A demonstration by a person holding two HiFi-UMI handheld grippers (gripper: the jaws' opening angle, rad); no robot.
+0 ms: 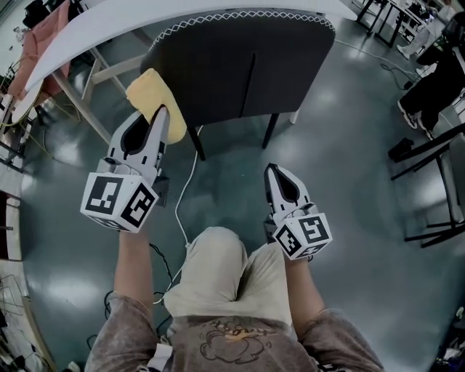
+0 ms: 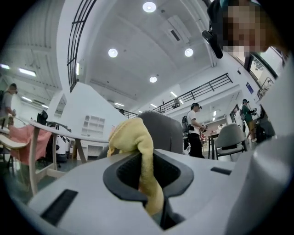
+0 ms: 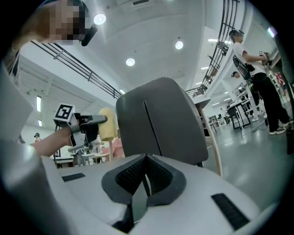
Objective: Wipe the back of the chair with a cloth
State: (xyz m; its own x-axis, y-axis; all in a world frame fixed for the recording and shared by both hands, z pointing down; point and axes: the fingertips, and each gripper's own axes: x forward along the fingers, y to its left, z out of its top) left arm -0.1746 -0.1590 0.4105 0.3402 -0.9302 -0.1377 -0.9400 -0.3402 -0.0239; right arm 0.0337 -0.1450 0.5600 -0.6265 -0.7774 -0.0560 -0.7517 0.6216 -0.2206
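A dark grey chair [image 1: 240, 69] stands tucked under a white table, its back facing me. My left gripper [image 1: 161, 115] is shut on a yellow cloth [image 1: 150, 93], which sits by the left edge of the chair back. From the left gripper view the cloth [image 2: 138, 147] bunches up out of the closed jaws, with the chair [image 2: 163, 131] just behind it. My right gripper [image 1: 272, 169] hangs lower, short of the chair, shut with nothing in it. The right gripper view shows the chair back [image 3: 158, 121] ahead and the cloth [image 3: 108, 124] at its left.
A white table [image 1: 131, 18] overhangs the chair, on wooden legs [image 1: 80, 102]. A white cable [image 1: 185, 189] trails over the glossy grey floor. Black frame legs [image 1: 436, 174] stand at the right. People [image 2: 193, 131] and another chair [image 2: 229, 137] are farther off.
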